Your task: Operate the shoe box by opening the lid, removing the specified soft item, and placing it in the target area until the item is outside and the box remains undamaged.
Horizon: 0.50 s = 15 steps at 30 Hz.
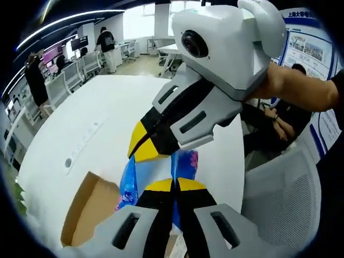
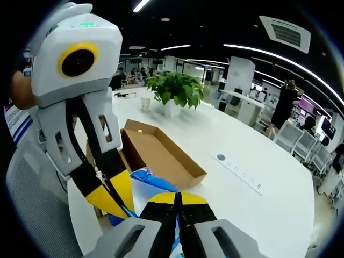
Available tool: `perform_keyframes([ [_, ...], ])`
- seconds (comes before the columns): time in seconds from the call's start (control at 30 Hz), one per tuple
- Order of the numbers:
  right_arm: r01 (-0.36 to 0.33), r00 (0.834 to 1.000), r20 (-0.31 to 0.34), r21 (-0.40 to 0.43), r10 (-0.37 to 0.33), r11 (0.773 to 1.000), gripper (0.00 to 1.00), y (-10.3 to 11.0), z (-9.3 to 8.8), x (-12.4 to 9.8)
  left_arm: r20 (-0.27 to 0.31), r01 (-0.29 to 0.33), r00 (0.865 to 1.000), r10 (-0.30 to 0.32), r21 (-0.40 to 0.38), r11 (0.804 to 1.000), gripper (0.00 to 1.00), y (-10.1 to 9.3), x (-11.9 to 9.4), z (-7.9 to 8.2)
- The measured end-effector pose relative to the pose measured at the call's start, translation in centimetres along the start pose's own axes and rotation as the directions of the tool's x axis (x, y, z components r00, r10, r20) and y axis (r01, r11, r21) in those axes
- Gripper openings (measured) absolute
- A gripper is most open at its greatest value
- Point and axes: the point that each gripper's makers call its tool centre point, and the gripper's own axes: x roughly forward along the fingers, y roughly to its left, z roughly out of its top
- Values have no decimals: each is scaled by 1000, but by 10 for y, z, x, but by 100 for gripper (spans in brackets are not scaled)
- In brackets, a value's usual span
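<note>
A: Which way is the soft item pointing?

B: In the left gripper view the blue packet (image 1: 161, 169) is standing up from the lower centre of the frame, its long axis running from the bottom edge toward the middle. It is looking like a thin, glossy blue plastic bag with a pink patch at its upper right corner. In the right gripper view the same packet (image 2: 148, 185) is showing at lower centre, its blue edge slanting toward the lower left.

A: And the claws?

B: The left gripper (image 1: 174, 185) is sitting with its yellow-tipped jaws pressed together on the packet. The right gripper (image 2: 179, 199) is doing the same, jaws closed on the bag, and it (image 1: 148, 141) is also coming into the left gripper view from the upper right, its tips meeting at the packet's upper left edge.

A: Where is the box?

B: The cardboard shoe box (image 2: 161, 156) is lying open on the white table (image 2: 252, 150), left of centre in the right gripper view, just behind the packet. A brown part of it (image 1: 88, 209) is showing at lower left in the other view. The packet is hanging above and in front of it, outside.
</note>
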Motion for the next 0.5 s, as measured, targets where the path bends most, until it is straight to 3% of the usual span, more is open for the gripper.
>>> perform_keyframes([
  [0.5,76,997,-15,86,-74,993,0,-40,-32,-30,-11,60,998,-59,46,997,0,-12,42,32],
])
